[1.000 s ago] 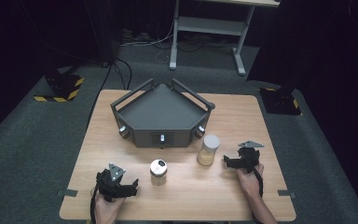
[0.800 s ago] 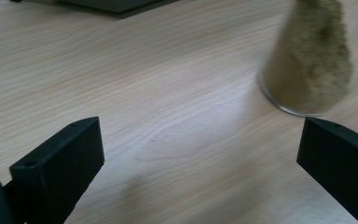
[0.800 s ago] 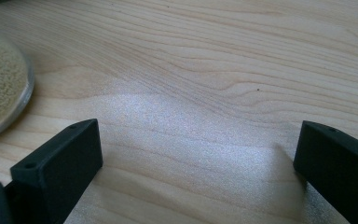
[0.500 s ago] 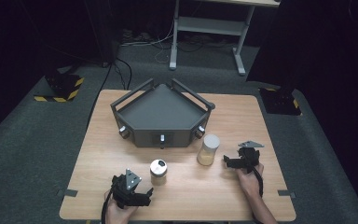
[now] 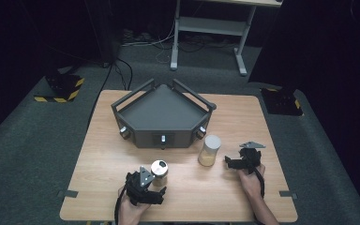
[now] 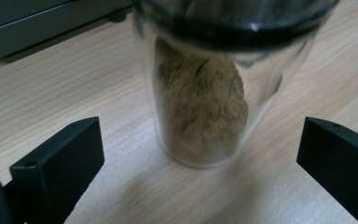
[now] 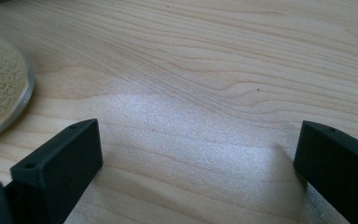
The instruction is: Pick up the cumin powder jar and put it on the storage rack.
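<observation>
My left tongs (image 6: pixel 200 163) stand wide apart, matte black blocks flanking the clear round jar (image 6: pixel 200 93) of clumped brown powder. My right tongs (image 7: pixel 198 158) gape too, over pale woodgrain surface (image 7: pixel 223 60), beside a jar of fine yellow grains (image 7: pixel 0 88).
</observation>
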